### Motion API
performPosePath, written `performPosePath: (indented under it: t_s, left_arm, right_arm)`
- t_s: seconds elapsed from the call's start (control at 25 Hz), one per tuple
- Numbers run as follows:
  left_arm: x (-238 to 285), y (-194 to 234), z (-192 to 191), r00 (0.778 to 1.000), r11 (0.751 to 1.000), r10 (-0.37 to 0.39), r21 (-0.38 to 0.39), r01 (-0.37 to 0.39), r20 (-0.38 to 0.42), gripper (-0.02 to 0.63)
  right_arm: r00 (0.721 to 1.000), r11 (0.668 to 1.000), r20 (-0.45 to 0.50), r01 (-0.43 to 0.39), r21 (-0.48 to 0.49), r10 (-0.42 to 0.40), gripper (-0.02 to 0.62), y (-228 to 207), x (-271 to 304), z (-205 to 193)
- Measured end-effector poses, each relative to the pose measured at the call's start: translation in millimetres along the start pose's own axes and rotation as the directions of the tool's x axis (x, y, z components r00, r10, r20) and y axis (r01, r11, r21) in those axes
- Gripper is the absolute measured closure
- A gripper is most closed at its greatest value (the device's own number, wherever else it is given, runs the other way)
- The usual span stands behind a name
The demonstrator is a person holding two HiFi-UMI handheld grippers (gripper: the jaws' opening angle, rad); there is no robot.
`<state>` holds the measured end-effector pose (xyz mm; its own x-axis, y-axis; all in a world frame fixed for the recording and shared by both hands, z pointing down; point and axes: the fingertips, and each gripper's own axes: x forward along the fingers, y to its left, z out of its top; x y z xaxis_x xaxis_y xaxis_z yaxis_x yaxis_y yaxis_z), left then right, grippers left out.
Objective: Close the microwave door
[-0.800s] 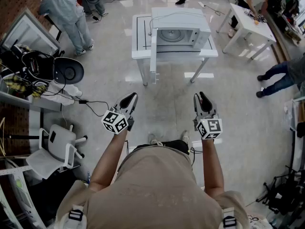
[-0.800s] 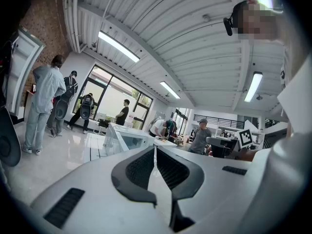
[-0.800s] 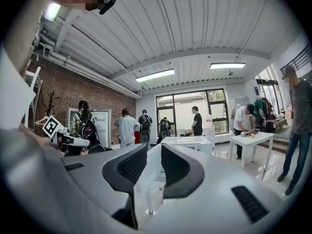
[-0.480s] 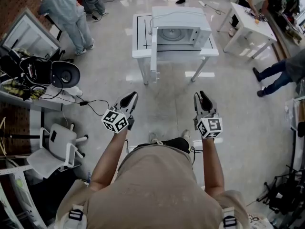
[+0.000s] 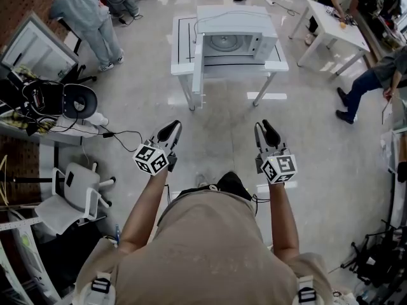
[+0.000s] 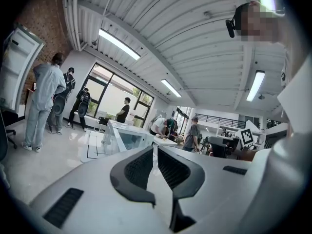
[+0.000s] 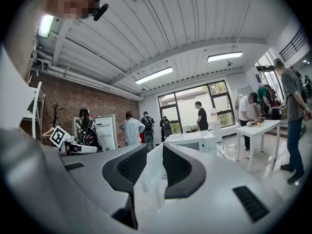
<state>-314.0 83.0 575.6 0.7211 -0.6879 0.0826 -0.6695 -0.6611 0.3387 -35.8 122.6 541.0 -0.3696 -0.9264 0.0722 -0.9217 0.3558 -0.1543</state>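
Observation:
The white microwave point(image 5: 236, 35) stands on a white table point(image 5: 181, 65) across the floor ahead of me. Its door point(image 5: 198, 65) hangs open, swung out toward me on the left side. Both grippers are held level over the floor, well short of the table. My left gripper point(image 5: 172, 131) is shut and empty. My right gripper point(image 5: 266, 131) has a narrow gap between its fingertips and holds nothing. In the left gripper view the microwave point(image 6: 127, 139) shows far beyond the left gripper point(image 6: 154, 148). In the right gripper view the microwave point(image 7: 195, 141) lies beyond the right gripper point(image 7: 155, 148).
A second white table point(image 5: 331, 33) stands at the right with a person bent over it. Another person point(image 5: 369, 84) walks at the right, one point(image 5: 86, 14) stands at the far left. An office chair point(image 5: 81, 99), floor cables point(image 5: 121, 135) and a white stool point(image 5: 79, 192) crowd the left.
The view has shifted a little toward the microwave table. Both grippers keep the same pose. The person at the right has walked further into view.

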Motion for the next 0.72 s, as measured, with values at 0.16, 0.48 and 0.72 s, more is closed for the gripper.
performPosePath:
  t_s: [0.16,0.48,0.72]
  left_arm:
    - [20.7,-12.7,-2.5,1.0,1.0,0.013,-0.009,-0.013,-0.003,0.58]
    - [65.7,-41.7,-2.6,0.998,0.998,0.052,-0.02,-0.052,-0.035,0.572]
    - [89.0,-69.1,-13.1,0.996,0.997,0.08,0.0,-0.08,-0.039,0.572]
  right_arm:
    - [1.0,1.0,-0.012,-0.015,0.01,0.015,0.499,-28.4,-3.1,2.0]
    - [0.997,0.997,-0.025,-0.071,0.04,0.072,0.499,-77.3,-1.2,17.3]
    - [0.992,0.991,-0.035,-0.122,0.048,0.124,0.499,-111.8,-7.7,15.2]
